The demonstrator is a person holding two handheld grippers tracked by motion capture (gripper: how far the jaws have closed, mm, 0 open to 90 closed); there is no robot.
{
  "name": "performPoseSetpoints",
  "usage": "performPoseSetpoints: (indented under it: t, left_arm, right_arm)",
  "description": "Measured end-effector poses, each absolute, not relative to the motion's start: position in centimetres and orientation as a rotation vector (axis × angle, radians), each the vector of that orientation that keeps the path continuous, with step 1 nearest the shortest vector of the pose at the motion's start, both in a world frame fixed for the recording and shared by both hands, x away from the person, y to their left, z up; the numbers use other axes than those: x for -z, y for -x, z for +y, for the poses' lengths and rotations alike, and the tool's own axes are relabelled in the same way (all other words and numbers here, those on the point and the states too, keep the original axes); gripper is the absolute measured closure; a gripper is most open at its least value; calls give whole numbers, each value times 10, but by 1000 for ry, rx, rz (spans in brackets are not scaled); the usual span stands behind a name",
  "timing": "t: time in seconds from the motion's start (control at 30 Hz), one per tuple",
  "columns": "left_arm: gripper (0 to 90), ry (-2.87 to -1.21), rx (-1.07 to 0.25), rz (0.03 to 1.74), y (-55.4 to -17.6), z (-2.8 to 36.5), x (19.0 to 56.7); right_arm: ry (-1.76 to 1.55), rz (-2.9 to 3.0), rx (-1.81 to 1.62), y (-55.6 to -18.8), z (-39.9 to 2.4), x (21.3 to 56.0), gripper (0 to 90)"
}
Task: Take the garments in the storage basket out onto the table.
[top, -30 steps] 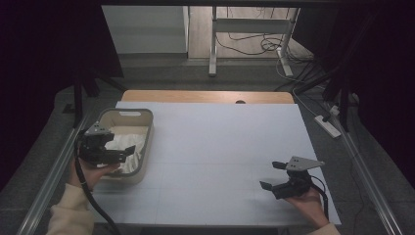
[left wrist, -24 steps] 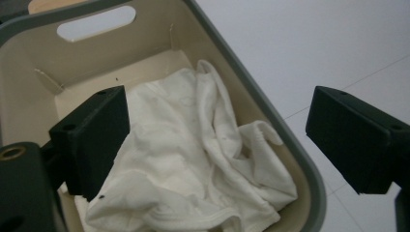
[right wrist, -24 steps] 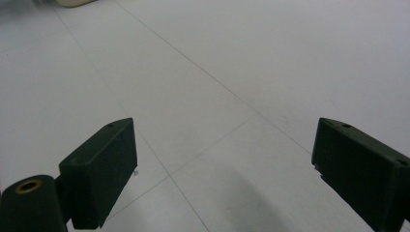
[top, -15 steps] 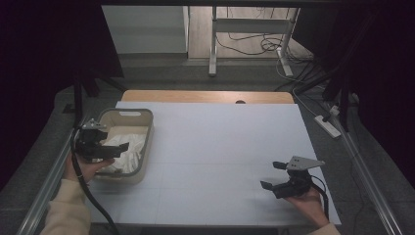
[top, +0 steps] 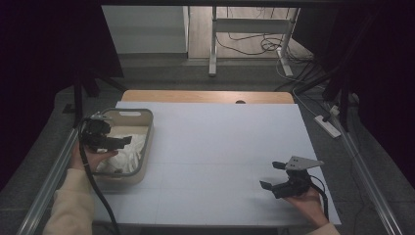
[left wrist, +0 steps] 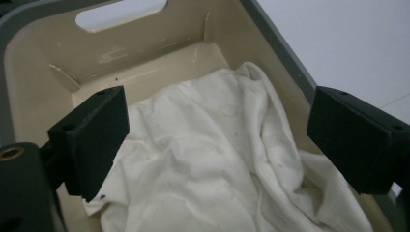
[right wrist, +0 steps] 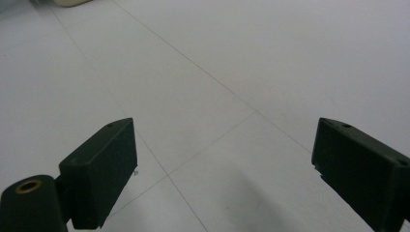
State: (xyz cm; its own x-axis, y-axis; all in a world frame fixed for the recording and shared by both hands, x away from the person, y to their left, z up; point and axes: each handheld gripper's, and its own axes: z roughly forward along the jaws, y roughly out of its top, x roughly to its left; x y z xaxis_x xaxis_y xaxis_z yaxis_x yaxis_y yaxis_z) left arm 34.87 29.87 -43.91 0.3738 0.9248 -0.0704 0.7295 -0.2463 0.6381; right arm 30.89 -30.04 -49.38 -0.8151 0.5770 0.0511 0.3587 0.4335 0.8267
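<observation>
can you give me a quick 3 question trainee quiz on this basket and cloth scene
1. True or false: the left tongs are shut on the white cloth.
2. Where does the white cloth lie? A) spread on the table B) inside the beige basket C) in the right tongs
3. Fill in: the right tongs are held open near the table's ____ right corner, as seen in the high view.

Key
1. False: they are open, jaws apart above the cloth.
2. B
3. near
</observation>
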Motion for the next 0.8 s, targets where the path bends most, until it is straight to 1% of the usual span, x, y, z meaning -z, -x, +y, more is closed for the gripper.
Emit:
performPoseSetpoints:
  t: [0.1, 0.43, 0.5, 0.57, 0.73, 0.8]
  left_arm:
    - [90, -2070, -410, 1437, -355, 298, 444]
    - [86, -2090, -387, 1459, -355, 300, 452]
    - [83, -2094, -384, 1461, -355, 300, 452]
    - [74, -2127, -409, 1479, -356, 298, 453]
    - [67, -2152, -372, 1477, -358, 297, 456]
    - [60, -2163, -334, 1494, -360, 299, 460]
  right_arm:
    - [-817, 2448, -1320, -310, -301, 494, 88]
    - [-811, 2452, -1316, -308, -301, 494, 88]
    - [-813, 2451, -1316, -308, -301, 494, 88]
    - [-814, 2450, -1315, -309, -301, 494, 88]
    - [-806, 2455, -1314, -309, -301, 494, 88]
    - [-804, 2456, -1309, -309, -300, 495, 88]
